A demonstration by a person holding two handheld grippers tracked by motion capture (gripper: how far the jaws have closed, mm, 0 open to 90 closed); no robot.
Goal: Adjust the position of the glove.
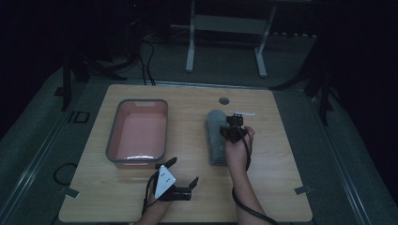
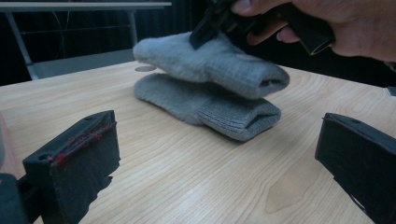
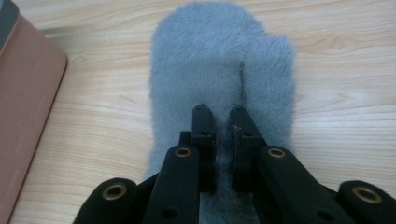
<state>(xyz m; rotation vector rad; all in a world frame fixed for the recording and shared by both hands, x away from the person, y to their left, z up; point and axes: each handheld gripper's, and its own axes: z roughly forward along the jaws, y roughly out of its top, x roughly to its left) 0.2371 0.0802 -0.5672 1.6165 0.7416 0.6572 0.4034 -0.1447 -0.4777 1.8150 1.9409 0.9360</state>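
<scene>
Two fuzzy grey mittens lie stacked right of the table's centre. The upper mitten hangs lifted above the lower mitten, with its cuff end toward the left gripper view. My right gripper is shut on the upper mitten, pinching a fold of its fabric from above. In the high view the mittens show as one grey pile under that hand. My left gripper rests low near the front edge with its jaws wide open, holding nothing and facing the mittens.
A pink tub with a grey rim stands on the left half of the wooden table. A small round hole sits near the far edge. A metal frame stands on the floor behind the table.
</scene>
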